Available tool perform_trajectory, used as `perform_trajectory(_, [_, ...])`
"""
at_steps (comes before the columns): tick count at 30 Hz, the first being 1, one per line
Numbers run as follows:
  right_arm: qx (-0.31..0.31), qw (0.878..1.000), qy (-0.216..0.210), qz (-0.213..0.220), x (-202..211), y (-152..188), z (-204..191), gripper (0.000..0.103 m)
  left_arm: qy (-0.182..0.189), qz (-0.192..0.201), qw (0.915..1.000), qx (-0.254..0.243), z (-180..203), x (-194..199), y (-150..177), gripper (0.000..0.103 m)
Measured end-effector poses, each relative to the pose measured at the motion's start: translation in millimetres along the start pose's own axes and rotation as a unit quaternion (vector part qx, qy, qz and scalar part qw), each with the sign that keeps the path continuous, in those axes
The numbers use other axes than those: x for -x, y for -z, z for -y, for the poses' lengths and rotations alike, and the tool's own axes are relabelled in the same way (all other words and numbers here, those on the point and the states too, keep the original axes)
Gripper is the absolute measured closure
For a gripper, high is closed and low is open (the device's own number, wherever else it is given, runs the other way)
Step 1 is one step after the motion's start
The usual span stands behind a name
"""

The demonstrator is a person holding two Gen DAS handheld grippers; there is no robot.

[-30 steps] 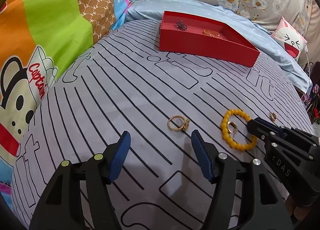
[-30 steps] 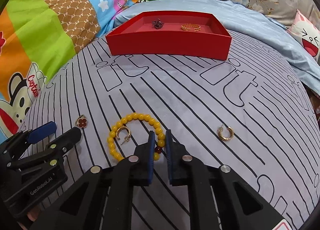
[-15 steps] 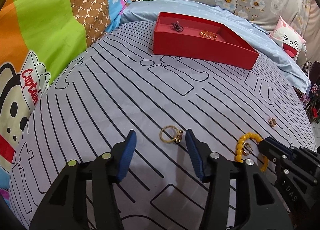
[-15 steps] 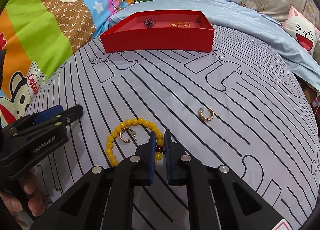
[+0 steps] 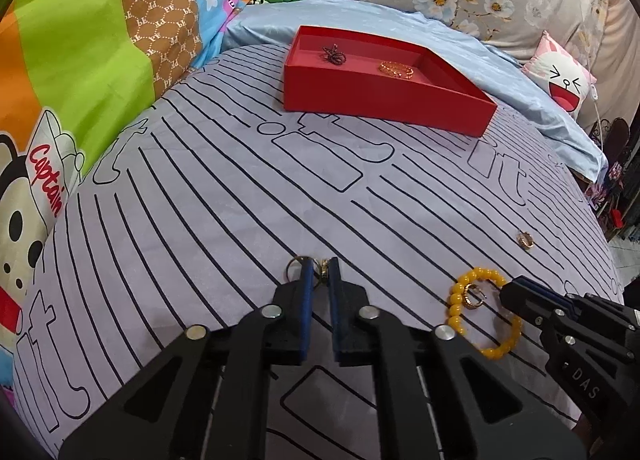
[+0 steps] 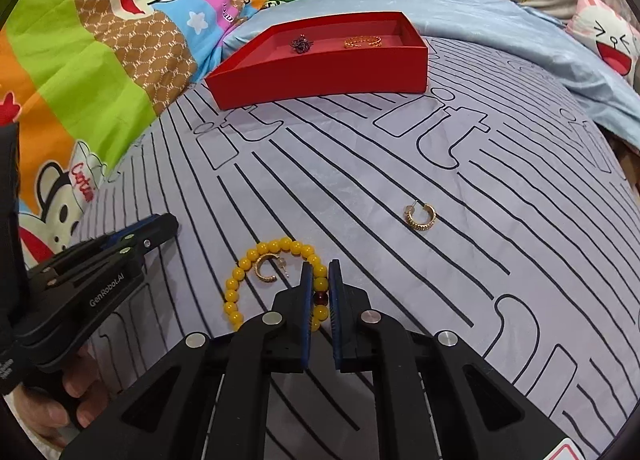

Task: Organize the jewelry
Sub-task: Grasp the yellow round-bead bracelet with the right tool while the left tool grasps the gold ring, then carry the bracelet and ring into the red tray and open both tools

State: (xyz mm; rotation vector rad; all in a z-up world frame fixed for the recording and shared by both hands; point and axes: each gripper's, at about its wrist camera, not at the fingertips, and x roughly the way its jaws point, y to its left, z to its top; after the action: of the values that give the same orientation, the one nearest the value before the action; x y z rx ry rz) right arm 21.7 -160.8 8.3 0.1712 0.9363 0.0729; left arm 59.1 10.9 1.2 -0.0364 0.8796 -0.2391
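Left view. My left tool [image 5: 319, 274] points down at the striped grey bedspread [image 5: 240, 196]. Its jaws have just been closing and now stand nearly together on the gold ring [image 5: 316, 266]; the ring's band sticks out to the left of the left pad, the stone end sits between the pads. The ring looks pinched, still low at the bedspread.

To the right of it lies the yellow bead bracelet [image 5: 486, 314], flat on the bedspread, with a small gold hoop earring [image 5: 474, 296] lying inside its loop. My right tool [image 5: 510, 294] comes in from the right edge and its tips meet the bracelet's far side.

Further right, alone on the bedspread, a second gold hoop earring [image 5: 525, 240], well apart from the bracelet.

At the far end of the bed sits the red tray [image 5: 380, 100]. Inside it: a dark beaded piece [image 5: 334, 54] on the left, a gold chain bracelet [image 5: 396, 69] to its right, the two apart.

Right view. Left tool [image 6: 160, 226] shows at the left edge, a hand [image 6: 60, 400] gripping its handle. My right tool [image 6: 318, 280] has its jaws drawn narrow, clamped on the bracelet's bead strand; a dark red bead [image 6: 320, 297] shows between the pads. The bracelet still lies on the bedspread.
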Motion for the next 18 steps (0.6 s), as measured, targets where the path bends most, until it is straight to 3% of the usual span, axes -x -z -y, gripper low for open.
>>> perform_trajectory(18, [0.001,0.997,-0.018,0.070,56,-29,-6,0.096,0.022,-0.002,0.9997,0.003,4,10,0,0.099])
